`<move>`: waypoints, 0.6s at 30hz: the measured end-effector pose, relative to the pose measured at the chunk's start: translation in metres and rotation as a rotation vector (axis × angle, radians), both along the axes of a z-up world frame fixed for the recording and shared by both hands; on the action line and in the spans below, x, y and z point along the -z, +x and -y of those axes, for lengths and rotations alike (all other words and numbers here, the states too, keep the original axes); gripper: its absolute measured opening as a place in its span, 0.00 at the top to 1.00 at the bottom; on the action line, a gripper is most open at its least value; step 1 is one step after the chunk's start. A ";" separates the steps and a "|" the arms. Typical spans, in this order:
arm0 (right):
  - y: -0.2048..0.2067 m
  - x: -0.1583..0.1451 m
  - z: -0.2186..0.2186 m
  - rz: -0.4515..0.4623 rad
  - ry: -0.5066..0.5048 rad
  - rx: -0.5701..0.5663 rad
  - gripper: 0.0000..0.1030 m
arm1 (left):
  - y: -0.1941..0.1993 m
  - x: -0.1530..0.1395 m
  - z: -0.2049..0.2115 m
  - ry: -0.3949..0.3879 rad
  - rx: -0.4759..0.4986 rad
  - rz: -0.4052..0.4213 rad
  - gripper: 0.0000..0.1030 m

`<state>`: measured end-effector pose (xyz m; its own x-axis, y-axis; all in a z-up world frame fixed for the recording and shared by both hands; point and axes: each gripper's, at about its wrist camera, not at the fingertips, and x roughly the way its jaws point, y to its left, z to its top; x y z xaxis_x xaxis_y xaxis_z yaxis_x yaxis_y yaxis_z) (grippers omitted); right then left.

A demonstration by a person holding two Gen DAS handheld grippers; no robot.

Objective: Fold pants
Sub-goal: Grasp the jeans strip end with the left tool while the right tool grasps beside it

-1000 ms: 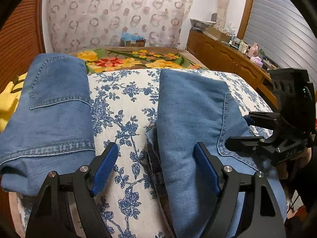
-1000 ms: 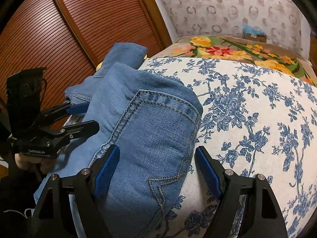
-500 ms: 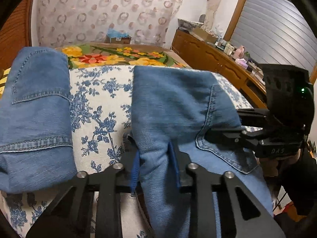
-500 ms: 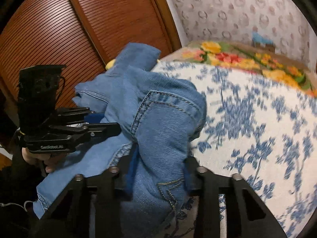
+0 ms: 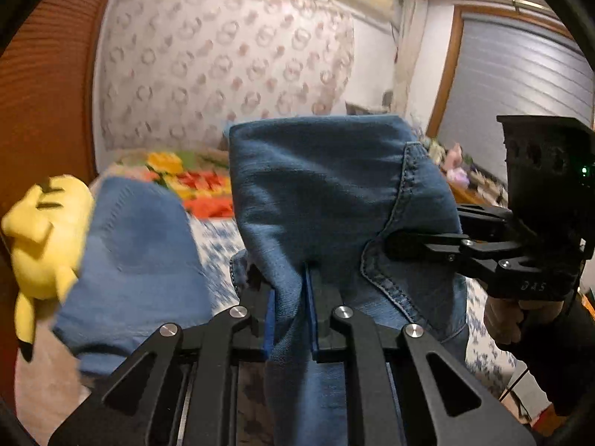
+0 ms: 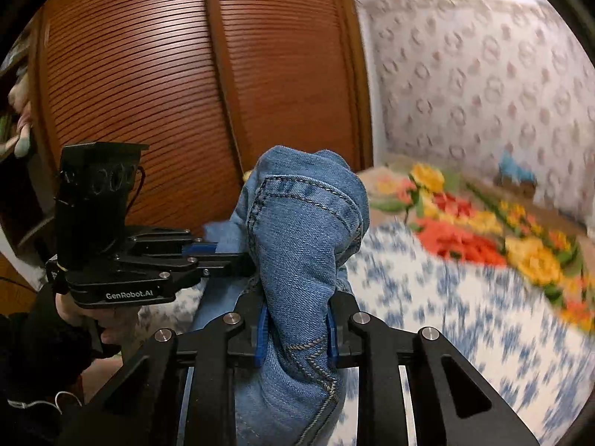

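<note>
The blue denim pants point(image 5: 316, 193) hang lifted off the bed, bunched between both grippers. In the left wrist view my left gripper point(image 5: 290, 297) has its blue pads pressed on a fold of the denim, its jaws still closing. The right gripper point(image 5: 394, 241) pinches the same pants by the pocket seam on the right. In the right wrist view my right gripper point(image 6: 295, 319) clamps a thick bunch of the pants point(image 6: 305, 230) with stitched seams, its jaws also still closing. The left gripper point(image 6: 238, 256) grips the cloth just to its left.
A second folded pair of jeans point(image 5: 137, 260) lies at the left beside a yellow plush toy point(image 5: 44, 238). The bed point(image 6: 446, 297) has a blue floral sheet and a bright flowered blanket point(image 6: 483, 230). A slatted wooden wardrobe point(image 6: 186, 93) stands close on the left, a dresser point(image 5: 468, 182) on the right.
Both grippers went from wide open over the pants to clamped on the denim, then rose and lifted the pants off the bed. The views tilted upward toward the wall.
</note>
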<state>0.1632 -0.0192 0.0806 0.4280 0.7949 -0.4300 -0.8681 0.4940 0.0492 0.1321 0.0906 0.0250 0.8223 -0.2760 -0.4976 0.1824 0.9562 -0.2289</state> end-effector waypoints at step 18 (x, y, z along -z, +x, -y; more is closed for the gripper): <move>0.000 -0.108 -0.133 0.153 0.150 -0.237 0.77 | -0.037 -0.101 -0.121 0.108 -0.289 0.229 0.86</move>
<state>0.1630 0.1134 0.1882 0.2739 0.9298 -0.2458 -0.9611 0.2742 -0.0338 0.0949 0.2118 0.1257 0.9518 0.0275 -0.3054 -0.0636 0.9920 -0.1088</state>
